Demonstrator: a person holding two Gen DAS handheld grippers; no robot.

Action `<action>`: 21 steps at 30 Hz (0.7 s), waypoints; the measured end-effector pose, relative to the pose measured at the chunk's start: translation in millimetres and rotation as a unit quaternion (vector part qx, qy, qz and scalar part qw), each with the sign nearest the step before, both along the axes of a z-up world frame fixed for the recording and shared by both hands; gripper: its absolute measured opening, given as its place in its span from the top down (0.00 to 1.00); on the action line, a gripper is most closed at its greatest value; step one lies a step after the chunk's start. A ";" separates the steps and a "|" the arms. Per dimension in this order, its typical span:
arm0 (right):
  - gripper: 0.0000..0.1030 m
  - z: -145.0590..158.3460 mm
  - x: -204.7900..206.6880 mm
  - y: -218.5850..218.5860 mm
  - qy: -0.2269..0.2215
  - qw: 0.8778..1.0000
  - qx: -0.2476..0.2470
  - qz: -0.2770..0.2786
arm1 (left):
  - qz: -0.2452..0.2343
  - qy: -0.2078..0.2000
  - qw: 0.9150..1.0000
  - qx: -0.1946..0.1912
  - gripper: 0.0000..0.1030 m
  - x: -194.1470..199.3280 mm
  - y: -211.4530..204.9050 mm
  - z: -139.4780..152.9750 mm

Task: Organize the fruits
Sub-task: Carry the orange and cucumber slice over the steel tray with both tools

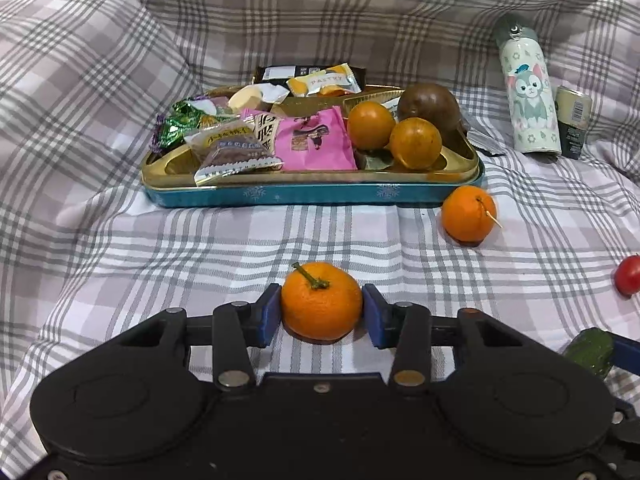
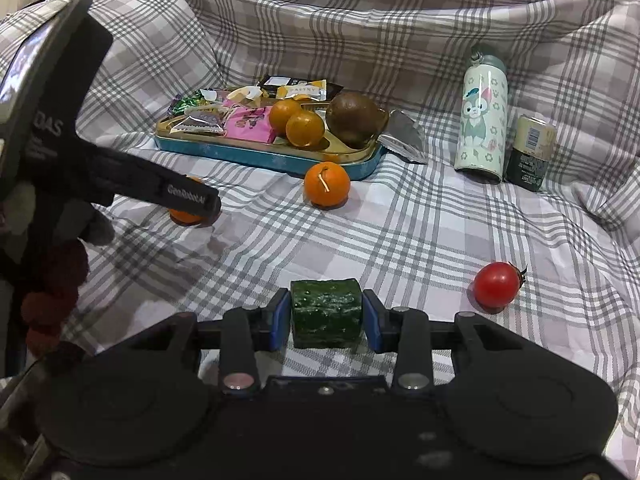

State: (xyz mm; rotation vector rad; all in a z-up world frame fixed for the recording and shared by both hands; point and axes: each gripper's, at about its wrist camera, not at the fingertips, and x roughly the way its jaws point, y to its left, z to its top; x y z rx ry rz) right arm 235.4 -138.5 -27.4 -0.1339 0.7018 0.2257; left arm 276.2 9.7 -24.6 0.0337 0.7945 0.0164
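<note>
Both finger pairs pinched food: my left gripper (image 1: 322, 312) held a mandarin (image 1: 321, 306), my right gripper (image 2: 326, 314) a cucumber chunk (image 2: 326, 312). Next I probably had to lift them to the tray (image 1: 320, 192) ahead.

You've got a cartoon-cat bottle (image 2: 481, 114) standing upper right, a small dark-based jar (image 2: 530, 154) (label unreadable) just beside it, plaid sheet (image 2: 400, 232) underneath.

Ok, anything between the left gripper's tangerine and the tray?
Nothing visible on the bedsheet between the tangerine in the left gripper and the tray. The nearest loose orange lies off to the right.
</note>
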 end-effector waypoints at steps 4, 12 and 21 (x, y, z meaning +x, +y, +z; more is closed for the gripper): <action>0.62 -2.2 1.7 -0.3 0.006 1.000 -0.002 0.001 | -0.002 -0.003 1.000 -0.017 0.52 -3.2 3.7 2.6; 0.64 1.6 6.7 -21.5 0.021 0.998 0.047 -0.034 | -0.008 0.003 0.999 -0.043 0.52 -53.0 4.5 41.0; 0.64 18.7 -18.8 -43.9 -0.018 0.995 0.062 -0.081 | -0.030 0.004 0.997 -0.067 0.52 -127.2 0.7 68.0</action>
